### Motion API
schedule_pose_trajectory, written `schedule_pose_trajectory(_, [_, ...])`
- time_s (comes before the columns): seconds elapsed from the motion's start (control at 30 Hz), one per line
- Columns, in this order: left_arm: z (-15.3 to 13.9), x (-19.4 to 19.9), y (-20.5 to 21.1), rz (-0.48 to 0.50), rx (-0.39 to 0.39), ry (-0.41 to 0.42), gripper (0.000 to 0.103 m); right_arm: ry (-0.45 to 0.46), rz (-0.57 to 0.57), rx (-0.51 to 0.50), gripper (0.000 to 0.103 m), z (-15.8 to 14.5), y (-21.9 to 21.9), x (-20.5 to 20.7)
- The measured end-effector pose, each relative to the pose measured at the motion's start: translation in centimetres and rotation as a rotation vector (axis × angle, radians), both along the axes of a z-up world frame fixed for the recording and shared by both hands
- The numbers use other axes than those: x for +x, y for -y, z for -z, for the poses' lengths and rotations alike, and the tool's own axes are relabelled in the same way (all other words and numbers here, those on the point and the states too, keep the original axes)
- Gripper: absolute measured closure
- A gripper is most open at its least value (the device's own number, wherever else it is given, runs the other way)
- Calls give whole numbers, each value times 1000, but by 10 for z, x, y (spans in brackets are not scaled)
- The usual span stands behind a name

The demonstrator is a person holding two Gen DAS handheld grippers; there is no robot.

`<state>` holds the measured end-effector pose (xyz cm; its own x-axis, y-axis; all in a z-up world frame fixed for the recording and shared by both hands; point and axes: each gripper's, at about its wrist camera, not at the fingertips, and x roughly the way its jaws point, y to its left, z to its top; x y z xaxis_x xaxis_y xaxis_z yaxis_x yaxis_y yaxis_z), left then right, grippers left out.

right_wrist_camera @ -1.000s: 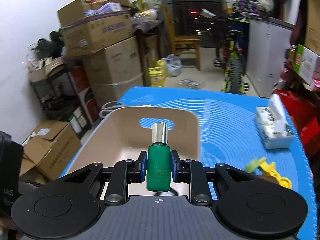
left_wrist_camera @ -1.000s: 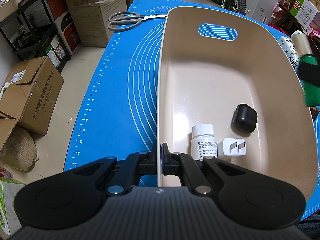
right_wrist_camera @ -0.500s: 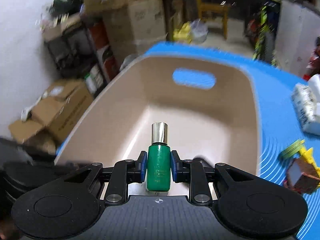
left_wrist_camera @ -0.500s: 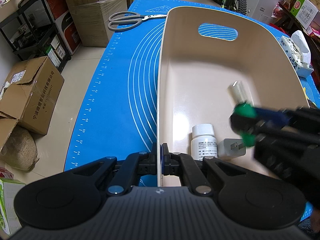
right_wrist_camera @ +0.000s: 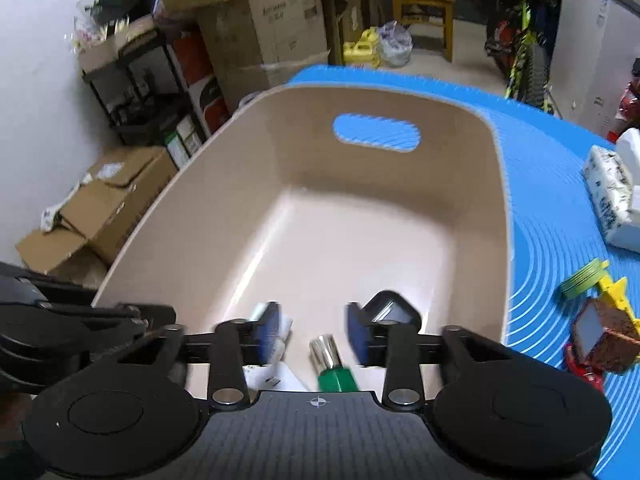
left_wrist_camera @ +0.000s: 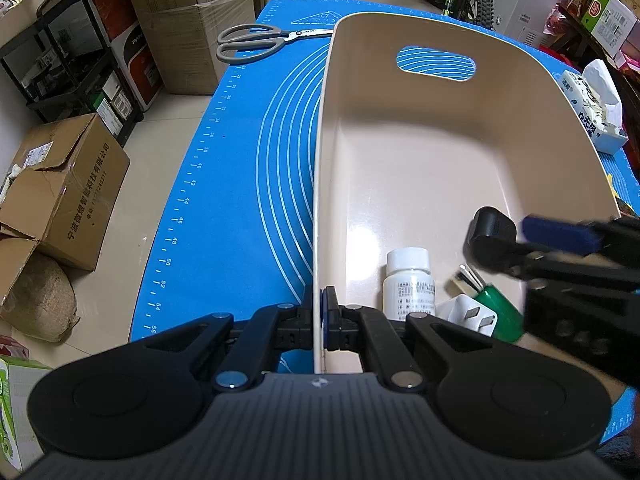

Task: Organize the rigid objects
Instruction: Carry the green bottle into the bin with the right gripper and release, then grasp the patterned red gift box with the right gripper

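The right gripper (right_wrist_camera: 314, 334), which had clamped the green bottle (right_wrist_camera: 334, 366) a second earlier, was opening; the bottle lay loose at lower centre, inside the basket (right_wrist_camera: 472, 184). The left gripper (left_wrist_camera: 320, 316) pinched the basket's rim.

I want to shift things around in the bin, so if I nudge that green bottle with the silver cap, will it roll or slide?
The green bottle lies on its side on the beige bin's glossy floor, so it probably rolls sideways easily. Its hard body and metallic cap look slippery. The white plug beside it may stop the roll.
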<state>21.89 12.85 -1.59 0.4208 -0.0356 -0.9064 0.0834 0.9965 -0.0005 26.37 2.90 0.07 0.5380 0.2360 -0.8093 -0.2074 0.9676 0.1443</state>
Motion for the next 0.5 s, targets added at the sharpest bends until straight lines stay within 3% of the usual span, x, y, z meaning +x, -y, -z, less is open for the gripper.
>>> schedule_pose_trajectory(0.1, [0, 0, 0, 0, 2, 0, 98, 26, 15, 11, 46, -11, 11, -6])
schedule_pose_trajectory(0.2, [0, 0, 0, 0, 3, 1, 98, 47, 37, 17, 37, -21, 23, -11])
schedule_pose_trajectory(0.37, [0, 0, 1, -1, 3, 1, 98, 81, 88, 23, 36, -33, 53, -20])
schedule_pose_trajectory(0.47, [0, 1, 3, -2, 7, 0, 98, 95, 102, 85, 34, -42, 72, -23])
schedule_pose_trajectory(0.5, [0, 1, 3, -3, 8, 0, 98, 107, 126, 59, 32, -44, 76, -25])
